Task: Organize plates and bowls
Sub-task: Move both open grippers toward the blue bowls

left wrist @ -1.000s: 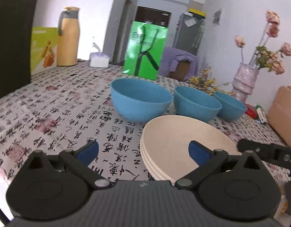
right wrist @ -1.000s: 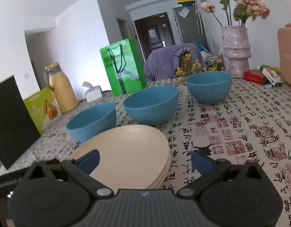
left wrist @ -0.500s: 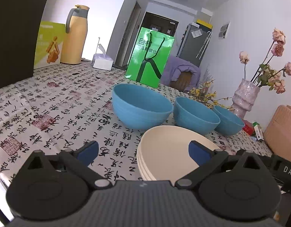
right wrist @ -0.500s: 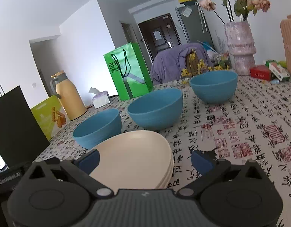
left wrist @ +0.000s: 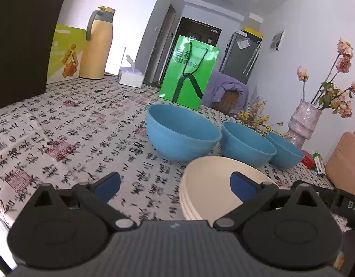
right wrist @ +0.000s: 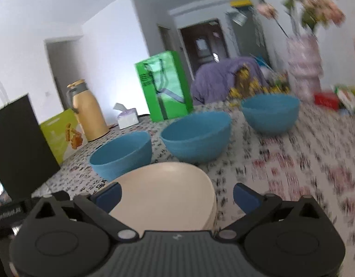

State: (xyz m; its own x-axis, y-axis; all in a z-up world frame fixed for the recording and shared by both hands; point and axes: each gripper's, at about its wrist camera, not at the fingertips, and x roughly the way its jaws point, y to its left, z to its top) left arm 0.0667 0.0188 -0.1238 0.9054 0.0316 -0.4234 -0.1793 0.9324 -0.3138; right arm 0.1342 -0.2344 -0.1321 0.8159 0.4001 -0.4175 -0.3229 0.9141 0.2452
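My left claw (left wrist: 175, 184) and right claw (right wrist: 176, 195) gape wide, empty, flanking stack of round cream plates (left wrist: 214, 191) lying flat on desk (left wrist: 62, 133); three blue plastic bowls (right wrist: 196, 140) upright in row behind.

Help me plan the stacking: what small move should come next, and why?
Probably ease the left tongs toward the near bowl. The plates are already stacked, the three bowls stand apart in a row, and both tongs are open and hold nothing.
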